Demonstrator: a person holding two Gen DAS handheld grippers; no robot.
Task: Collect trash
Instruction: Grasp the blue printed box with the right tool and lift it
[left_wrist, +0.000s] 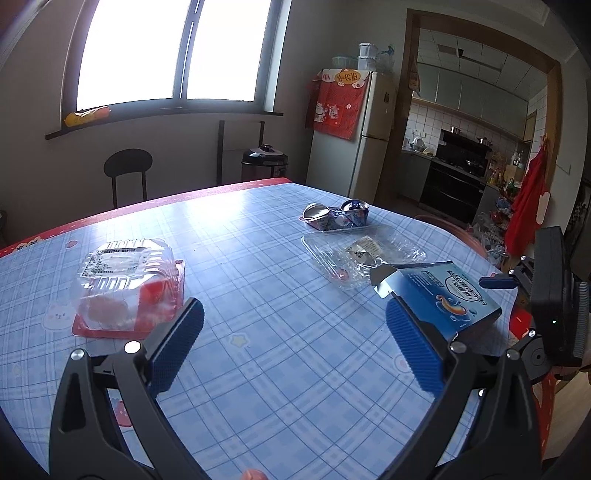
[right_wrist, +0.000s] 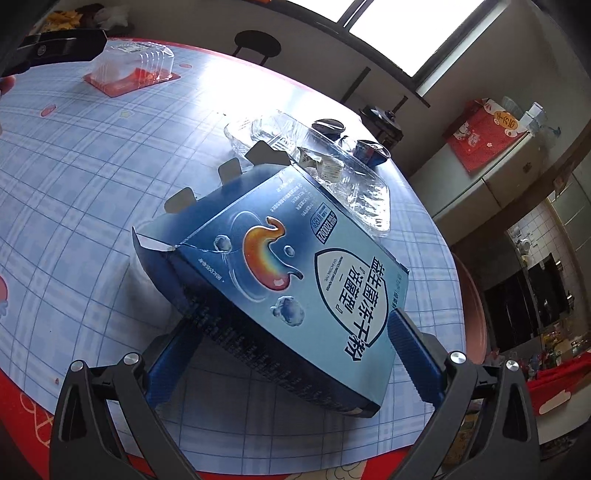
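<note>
Right wrist view: blue box (right_wrist: 280, 273) lies lengthwise, flaps pointing away.

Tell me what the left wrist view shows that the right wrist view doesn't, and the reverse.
Only the left wrist view: the left gripper, open over bare tablecloth, and the kitchen doorway.

Only the right wrist view: the right gripper straddling the blue box, pads apparently not yet pressing it, and the box's printed top face.

Both: the blue box, clear domed container, flat clear tray, crushed cans, fridge.
</note>
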